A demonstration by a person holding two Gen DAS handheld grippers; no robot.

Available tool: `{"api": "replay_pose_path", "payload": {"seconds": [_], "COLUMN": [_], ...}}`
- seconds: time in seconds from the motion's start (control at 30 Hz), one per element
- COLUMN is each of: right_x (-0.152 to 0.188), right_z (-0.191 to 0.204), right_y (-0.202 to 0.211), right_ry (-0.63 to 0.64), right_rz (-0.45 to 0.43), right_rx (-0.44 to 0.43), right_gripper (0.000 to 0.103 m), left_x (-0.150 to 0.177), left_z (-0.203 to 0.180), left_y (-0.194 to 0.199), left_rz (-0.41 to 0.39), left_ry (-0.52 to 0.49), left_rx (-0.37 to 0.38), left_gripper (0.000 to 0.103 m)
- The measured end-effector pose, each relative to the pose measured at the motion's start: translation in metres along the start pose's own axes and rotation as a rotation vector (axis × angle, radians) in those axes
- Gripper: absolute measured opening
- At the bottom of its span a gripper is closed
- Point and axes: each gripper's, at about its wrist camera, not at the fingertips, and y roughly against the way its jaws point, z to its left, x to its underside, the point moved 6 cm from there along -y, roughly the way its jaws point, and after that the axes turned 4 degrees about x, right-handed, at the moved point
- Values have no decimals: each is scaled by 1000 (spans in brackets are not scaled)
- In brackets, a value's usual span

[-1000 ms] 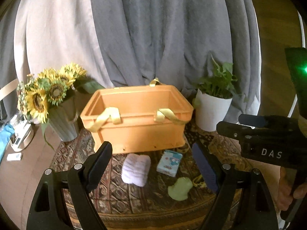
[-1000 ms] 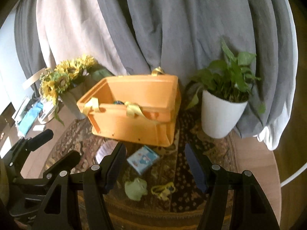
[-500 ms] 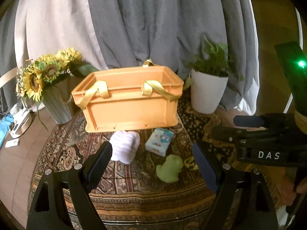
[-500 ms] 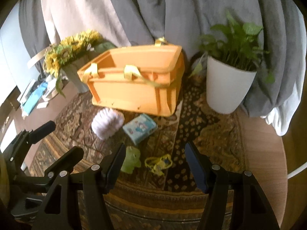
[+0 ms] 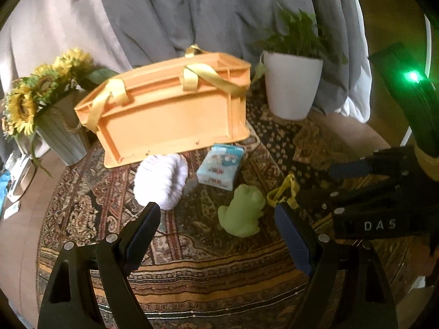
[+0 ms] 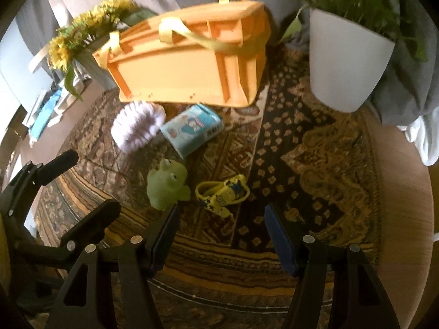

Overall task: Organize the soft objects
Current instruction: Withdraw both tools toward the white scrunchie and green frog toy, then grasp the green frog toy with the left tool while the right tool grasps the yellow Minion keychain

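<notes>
Both grippers have dropped toward the patterned rug point(image 5: 192, 260) over the last second, left gripper point(image 5: 216, 227) and right gripper point(image 6: 221, 226) both open and empty, so picking looks imminent: fluffy white ball point(image 5: 160, 182), tissue pack point(image 5: 221, 166), green frog point(image 5: 242, 213) and yellow toy point(image 6: 222, 193) lie in front of the orange basket point(image 5: 170, 115), flanked by sunflowers point(image 5: 33, 96) and potted plant point(image 5: 292, 87), grey curtain point(image 5: 219, 11) behind.

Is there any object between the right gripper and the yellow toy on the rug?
Nothing visible does. In the right wrist view, the right gripper stands open with only bare rug between its jaws and the yellow toy. The green frog sits off to the left.
</notes>
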Motion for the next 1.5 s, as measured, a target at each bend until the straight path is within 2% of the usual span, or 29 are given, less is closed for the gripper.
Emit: {"api": "replay_pose_path", "payload": {"seconds": [0.27, 0.63, 0.87, 1.13, 1.4, 1.5], "right_x": [0, -3, -9, -16, -17, -16], "right_z": [0, 1, 1, 2, -2, -6], "right_y": [-28, -53, -58, -62, -60, -58], "right_ry": [55, 94, 101, 103, 77, 66], "right_rz": [85, 139, 125, 103, 64, 46], "right_rx": [5, 14, -2, -27, -49, -52], "right_gripper": [65, 65, 65, 65, 60, 56], "left_x": [12, 14, 15, 16, 16, 17], "left_z": [-5, -10, -13, -16, -20, -21], "left_y": [-26, -55, -70, -82, -95, -98], "left_rz": [53, 82, 100, 113, 146, 149], "left_ry": [-87, -208, -232, -251, -208, -193], "left_rx": [27, 66, 113, 158, 229, 228], "left_gripper": [85, 80, 77, 66, 54, 52]}}
